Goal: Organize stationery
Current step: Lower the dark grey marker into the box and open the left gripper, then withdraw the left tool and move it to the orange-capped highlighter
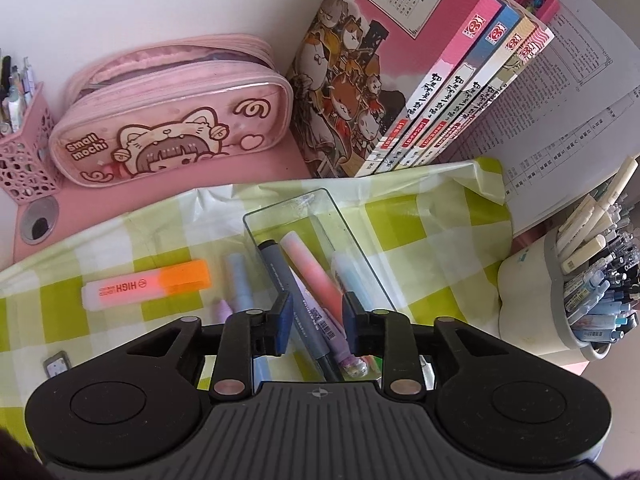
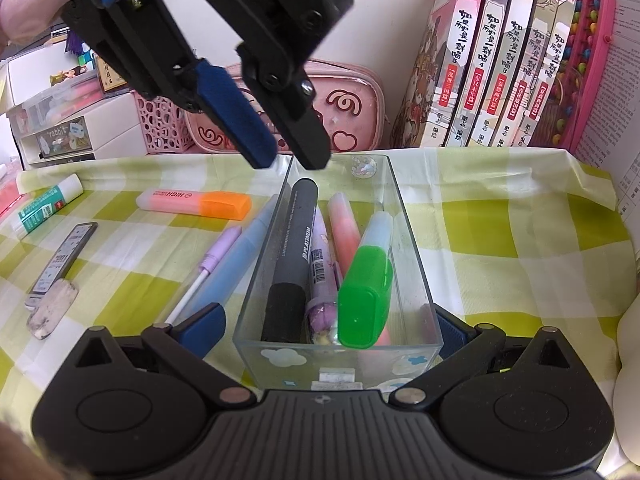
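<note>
A clear box (image 2: 416, 248) stands on the green checked cloth (image 2: 500, 220) and holds a grey marker (image 2: 296, 240), a purple pen (image 2: 322, 264), a pink highlighter (image 2: 344, 224) and a green highlighter (image 2: 366, 292). My right gripper (image 2: 326, 324) straddles the box's near end, open wide, with a thin gap at its left pad. Above the box's far end my left gripper (image 2: 290, 162) hangs open with nothing between its fingertips. In the left wrist view the left gripper (image 1: 316, 312) looks down on the grey marker (image 1: 280, 276). An orange highlighter (image 2: 196, 202), a blue pen (image 2: 236, 256) and a lilac pen (image 2: 218, 248) lie left of the box.
A glue stick (image 2: 44, 208) and a flat eraser (image 2: 64, 256) lie at the far left. Behind the cloth are a pink pencil case (image 1: 172, 136), upright books (image 1: 400, 80) and a pink mesh holder (image 1: 24, 156). A full pen cup (image 1: 560, 292) stands at the right.
</note>
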